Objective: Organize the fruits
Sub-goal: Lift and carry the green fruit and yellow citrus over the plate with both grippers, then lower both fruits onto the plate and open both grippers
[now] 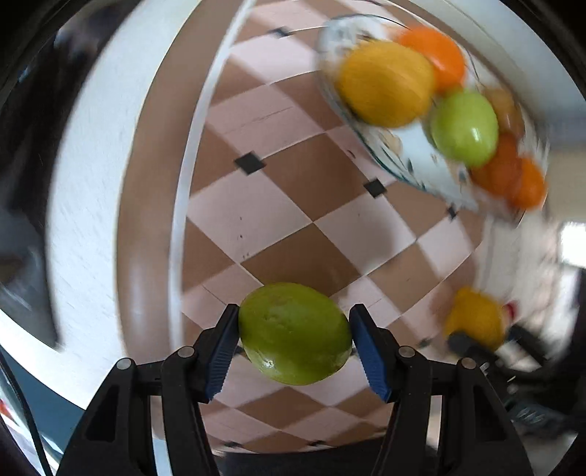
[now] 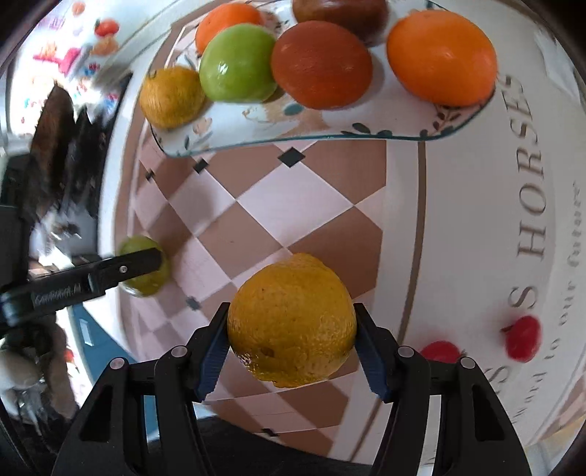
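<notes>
fingers: both pairs part-open, clamped on fruit held above the checkered cloth [image 2: 311, 190]
plate [image 2: 329, 126]: crowded; dropped fruit may knock others off
right gripper [image 2: 292, 344]: pinches yellow orange [image 2: 292, 320], near the plate
left gripper [image 1: 295, 342]: pinches green fruit [image 1: 295, 333]; smooth skin could slip

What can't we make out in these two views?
- Left wrist: plate and its fruit smeared by motion blur; the far fruits overlap, so no sure count.
- Left wrist: yellow fruit at the right is blurred.
- Right wrist: green fruit half hidden by the left gripper.
- Right wrist: dark fruit cut by the top edge.
</notes>
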